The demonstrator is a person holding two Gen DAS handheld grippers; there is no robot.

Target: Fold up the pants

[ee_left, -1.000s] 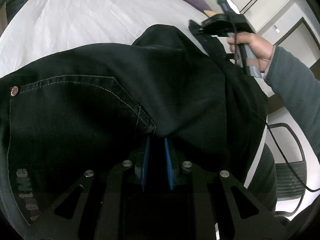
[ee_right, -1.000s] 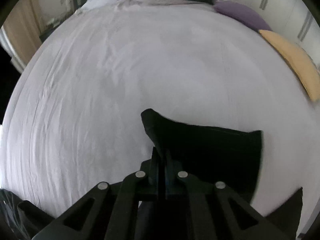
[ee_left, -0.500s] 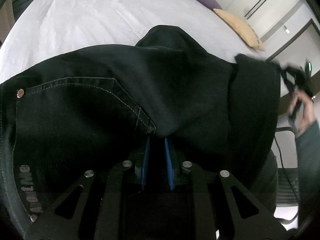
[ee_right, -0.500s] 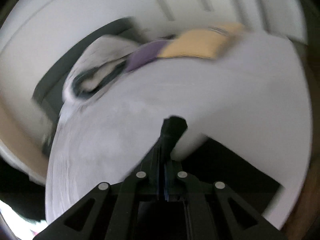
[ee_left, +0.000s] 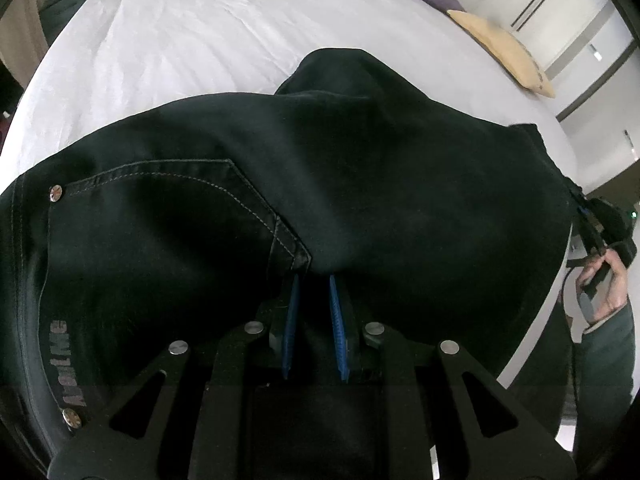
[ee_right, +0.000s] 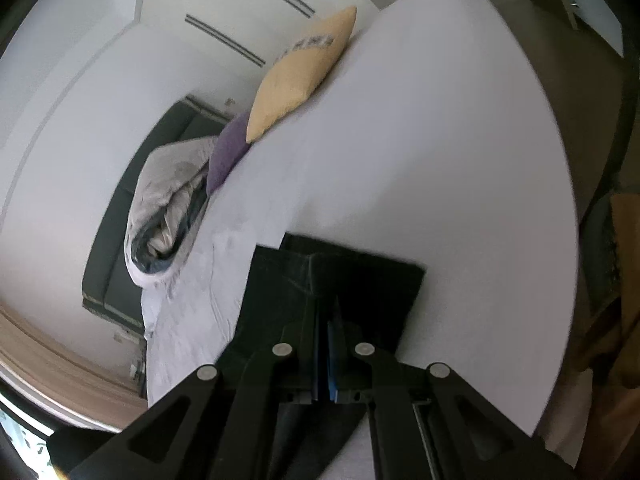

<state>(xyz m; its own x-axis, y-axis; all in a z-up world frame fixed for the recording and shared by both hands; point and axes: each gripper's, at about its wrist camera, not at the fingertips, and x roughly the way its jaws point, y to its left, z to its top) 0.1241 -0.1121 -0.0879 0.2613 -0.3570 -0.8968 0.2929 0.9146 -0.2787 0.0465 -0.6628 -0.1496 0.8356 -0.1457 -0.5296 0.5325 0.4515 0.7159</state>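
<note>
Left wrist view is filled by the black denim pants [ee_left: 360, 184], spread across the near part of a white-sheeted bed [ee_left: 192, 40]. A stitched back pocket with a metal rivet [ee_left: 56, 193] lies to the left, and pale lettering runs along the waistband at the lower left. A rounded fold of the cloth humps up toward the middle of the bed. The left gripper [ee_left: 314, 280] has its blue fingers [ee_left: 291, 320] set a little apart, with their tips hidden under the edge of the denim by the pocket corner; a bunch of cloth sits between them, so they appear to grip it, though the contact itself is covered.

At the far right edge of the same view, the person's right hand [ee_left: 608, 284] holds the right gripper [ee_left: 582, 212] against the right end of the pants, near the bed's edge.

Right wrist view, tilted and somewhat blurred, shows the right gripper [ee_right: 327, 320] with its blue fingers [ee_right: 332, 356] pressed nearly together on a squared flap of the black denim [ee_right: 340, 280], which lies over the white sheet [ee_right: 460, 160].

Farther out, a tan cushion [ee_right: 304, 72] and a purple cushion [ee_right: 228, 152] lie touching each other at the bed's edge, with a rumpled grey duvet [ee_right: 168, 200] just beside the purple one. White panelled wall [ee_right: 120, 60] stands beyond.
</note>
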